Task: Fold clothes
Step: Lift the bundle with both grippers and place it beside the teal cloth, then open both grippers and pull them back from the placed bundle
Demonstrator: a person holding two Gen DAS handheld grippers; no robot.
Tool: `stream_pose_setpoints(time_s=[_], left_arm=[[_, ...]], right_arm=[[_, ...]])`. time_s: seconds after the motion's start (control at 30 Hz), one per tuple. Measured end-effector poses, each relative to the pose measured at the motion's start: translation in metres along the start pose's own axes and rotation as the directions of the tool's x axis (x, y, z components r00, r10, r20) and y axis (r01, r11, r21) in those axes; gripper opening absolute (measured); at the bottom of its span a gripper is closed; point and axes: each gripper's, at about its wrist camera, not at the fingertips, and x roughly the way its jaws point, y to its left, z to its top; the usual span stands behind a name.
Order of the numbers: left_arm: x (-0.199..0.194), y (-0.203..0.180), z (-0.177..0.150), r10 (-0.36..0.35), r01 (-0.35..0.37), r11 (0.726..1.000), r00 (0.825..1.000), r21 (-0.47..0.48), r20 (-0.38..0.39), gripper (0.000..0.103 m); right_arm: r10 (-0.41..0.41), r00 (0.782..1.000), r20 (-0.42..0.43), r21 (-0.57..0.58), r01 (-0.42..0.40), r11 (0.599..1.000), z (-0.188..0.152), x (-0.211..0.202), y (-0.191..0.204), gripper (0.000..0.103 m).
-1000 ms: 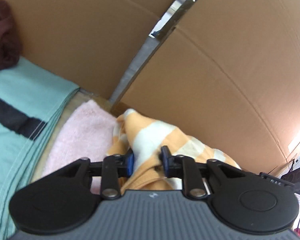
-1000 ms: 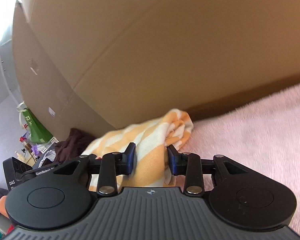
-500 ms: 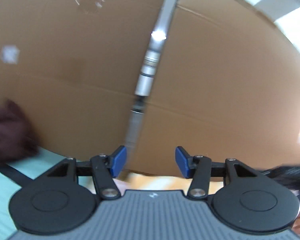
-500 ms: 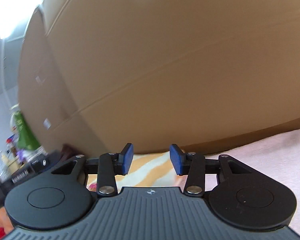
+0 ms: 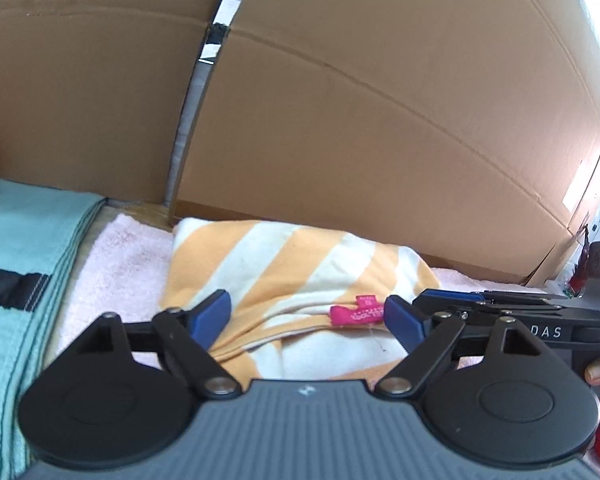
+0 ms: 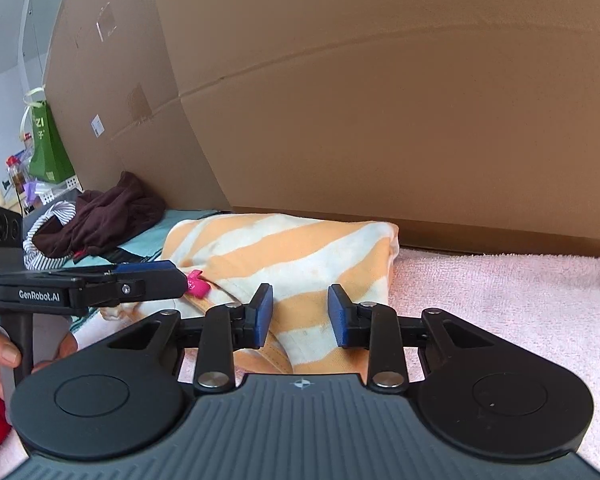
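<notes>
An orange-and-white striped garment (image 5: pixel 284 264) (image 6: pixel 292 256) lies folded on a pink towel (image 5: pixel 120 264) (image 6: pixel 500 304), a magenta tag (image 5: pixel 356 315) at its near edge. My left gripper (image 5: pixel 306 318) hovers at that edge, its jaws wide and still opening, the blue pads (image 5: pixel 210 314) clear of the cloth. My right gripper (image 6: pixel 300 314) sits just right of it over the garment's near side. Its jaws are narrower and closing, with cloth seen in the gap but not pinched. Each gripper shows side-on in the other's view, the right gripper (image 5: pixel 500 312) and the left gripper (image 6: pixel 140 280).
Tall cardboard walls (image 5: pixel 380 100) (image 6: pixel 380 100) stand right behind the towel, with a metal pole (image 5: pixel 196 80) in the gap. A teal garment (image 5: pixel 16 240) lies to the left, with a dark maroon heap (image 6: pixel 104 216) and striped cloth (image 6: pixel 44 220) beyond. A person's hand (image 6: pixel 0 352) holds the left gripper.
A second ago both grippers had the striped garment bunched between their pads. Both views then swung up to the cardboard. Now the garment lies flat, the left jaws stand wider and the right narrower.
</notes>
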Motion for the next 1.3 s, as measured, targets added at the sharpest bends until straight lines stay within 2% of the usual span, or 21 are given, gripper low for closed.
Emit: stream_pose_setpoints(time_s=[0.1, 0.17, 0.23, 0.33, 0.43, 0.47, 0.57, 0.7, 0.8, 0.87, 0.9, 0.97, 1.03, 1.1, 1.2, 1.3], left_arm=[[0.001, -0.004, 0.001, -0.005, 0.004, 0.999, 1.000, 0.041, 0.024, 0.083], [-0.005, -0.011, 0.003, -0.028, 0.022, 0.996, 0.997, 0.085, 0.067, 0.083], [-0.005, -0.007, 0.001, -0.035, 0.027, 0.994, 0.997, 0.105, 0.071, 0.084], [0.006, 0.003, 0.001, 0.026, -0.026, 0.998, 1.000, 0.063, 0.000, 0.084], [0.008, -0.003, 0.006, 0.012, -0.012, 0.996, 1.000, 0.086, 0.002, 0.086], [0.009, -0.004, 0.006, 0.009, -0.009, 0.995, 1.000, 0.096, -0.001, 0.087], [0.010, -0.006, 0.007, 0.001, 0.000, 0.993, 1.000, 0.119, -0.006, 0.087], [0.010, -0.007, 0.009, -0.045, 0.045, 0.989, 0.999, 0.141, -0.007, 0.086], [0.013, -0.013, 0.003, -0.035, 0.042, 0.978, 0.999, 0.203, -0.039, 0.086], [0.018, -0.016, -0.004, -0.009, 0.021, 0.974, 0.998, 0.223, -0.057, 0.086], [0.016, -0.014, -0.004, -0.014, 0.025, 0.976, 0.999, 0.215, -0.051, 0.086], [0.013, -0.010, -0.003, -0.028, 0.035, 0.981, 0.999, 0.193, -0.035, 0.086], [0.014, -0.006, -0.003, -0.039, 0.043, 0.983, 0.999, 0.176, -0.031, 0.086], [0.015, -0.002, -0.003, -0.048, 0.052, 0.986, 0.998, 0.159, -0.028, 0.087], [0.011, 0.006, -0.004, -0.062, 0.064, 0.992, 0.998, 0.106, -0.016, 0.087], [0.004, 0.008, -0.003, -0.053, 0.053, 0.997, 0.999, 0.060, -0.002, 0.084]], right_arm=[[-0.006, 1.000, -0.020, -0.039, 0.005, 0.999, 0.005, 0.000, 0.002, 0.031], [-0.029, 1.000, -0.002, -0.033, 0.028, 0.999, 0.011, 0.000, 0.003, 0.030], [-0.050, 0.998, 0.041, -0.018, 0.051, 0.999, 0.017, -0.001, 0.004, 0.030], [-0.062, 0.996, 0.070, -0.007, 0.063, 0.998, 0.027, 0.012, 0.010, 0.028], [-0.088, 0.996, 0.019, 0.029, 0.087, 0.996, 0.035, 0.043, 0.007, 0.026], [-0.121, 0.993, -0.013, 0.044, 0.121, 0.992, 0.033, 0.054, 0.003, 0.026], [-0.145, 0.989, 0.000, 0.064, 0.145, 0.987, 0.026, 0.063, -0.008, 0.026], [-0.141, 0.990, 0.029, 0.157, 0.135, 0.978, 0.022, 0.034, -0.005, 0.027], [-0.078, 0.996, 0.031, 0.122, 0.073, 0.990, 0.007, 0.012, 0.002, 0.026], [-0.091, 0.996, 0.010, 0.039, 0.090, 0.995, -0.002, 0.005, 0.010, 0.025], [-0.107, 0.994, 0.000, 0.027, 0.107, 0.994, -0.001, 0.000, 0.012, 0.024], [-0.131, 0.991, 0.003, 0.093, 0.130, 0.987, 0.002, -0.020, 0.012, 0.027], [-0.069, 0.996, 0.053, 0.123, 0.063, 0.990, -0.004, -0.044, 0.014, 0.030], [-0.058, 0.998, 0.037, 0.079, 0.055, 0.995, -0.013, -0.061, 0.016, 0.033], [-0.111, 0.993, 0.037, -0.018, 0.111, 0.994, -0.033, -0.079, 0.018, 0.035], [-0.144, 0.989, 0.038, 0.023, 0.144, 0.989, -0.054, -0.097, 0.007, 0.036]])
